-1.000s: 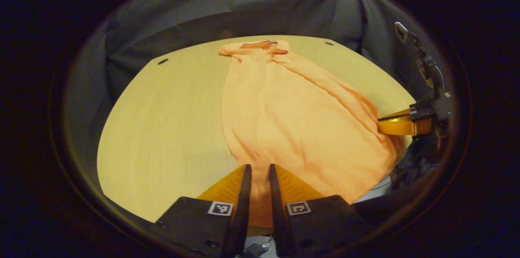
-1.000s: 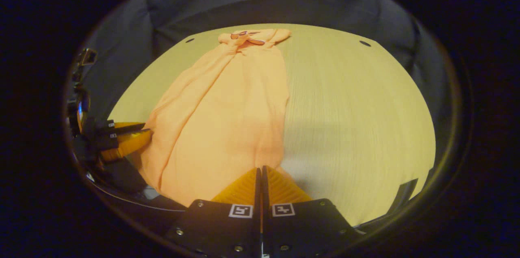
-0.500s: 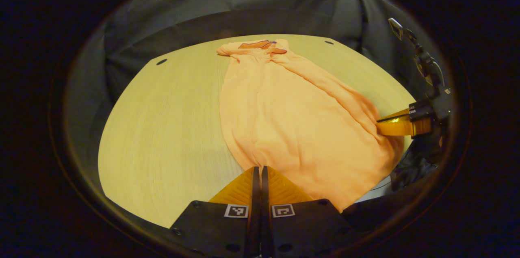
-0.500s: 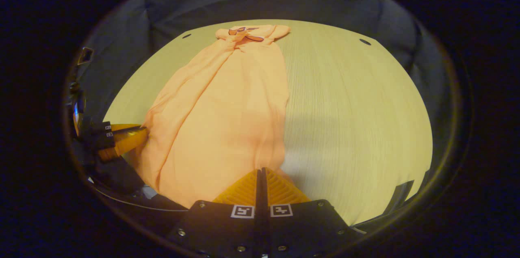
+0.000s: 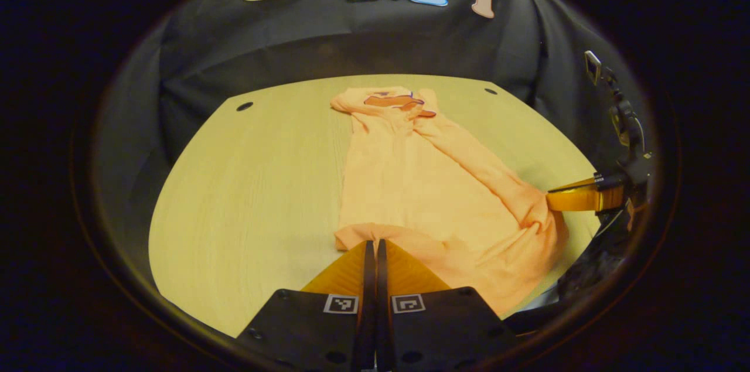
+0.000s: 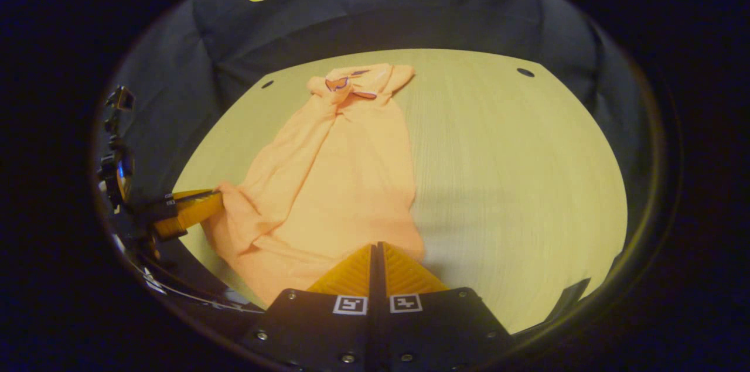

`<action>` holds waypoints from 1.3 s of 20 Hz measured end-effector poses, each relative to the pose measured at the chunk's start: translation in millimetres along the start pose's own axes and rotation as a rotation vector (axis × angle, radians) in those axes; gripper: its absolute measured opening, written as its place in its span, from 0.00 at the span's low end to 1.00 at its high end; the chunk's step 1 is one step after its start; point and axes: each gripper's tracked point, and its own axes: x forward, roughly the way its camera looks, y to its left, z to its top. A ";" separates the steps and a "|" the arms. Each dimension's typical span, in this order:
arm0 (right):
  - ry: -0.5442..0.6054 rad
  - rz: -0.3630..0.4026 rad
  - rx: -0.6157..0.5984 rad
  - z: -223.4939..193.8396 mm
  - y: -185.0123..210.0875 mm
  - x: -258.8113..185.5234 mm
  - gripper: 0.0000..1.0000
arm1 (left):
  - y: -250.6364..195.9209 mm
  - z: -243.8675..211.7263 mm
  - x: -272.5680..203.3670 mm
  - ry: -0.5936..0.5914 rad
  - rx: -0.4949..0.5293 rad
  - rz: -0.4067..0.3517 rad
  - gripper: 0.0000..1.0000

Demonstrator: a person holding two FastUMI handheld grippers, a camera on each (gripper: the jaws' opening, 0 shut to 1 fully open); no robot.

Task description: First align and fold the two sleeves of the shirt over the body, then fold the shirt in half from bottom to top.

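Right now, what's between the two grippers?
In the left gripper view, the shirt's bunched bottom hem spans the stretch from the left gripper to the right gripper, with nothing else between them. Each gripper pinches a hem corner above the wooden table.

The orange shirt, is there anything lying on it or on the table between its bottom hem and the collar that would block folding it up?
Nothing visible does. The orange shirt lies alone on the wooden table; both tongs grip its hem.
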 end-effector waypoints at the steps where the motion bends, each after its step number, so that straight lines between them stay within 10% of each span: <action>1: -0.015 0.005 -0.002 12.1 -0.2 2.1 0.00 | 2.2 12.6 2.1 -0.012 0.004 0.001 0.07; 26: -0.366 0.011 0.025 363.0 -74.6 106.3 0.00 | 91.7 329.8 173.2 -0.289 0.018 -0.020 0.07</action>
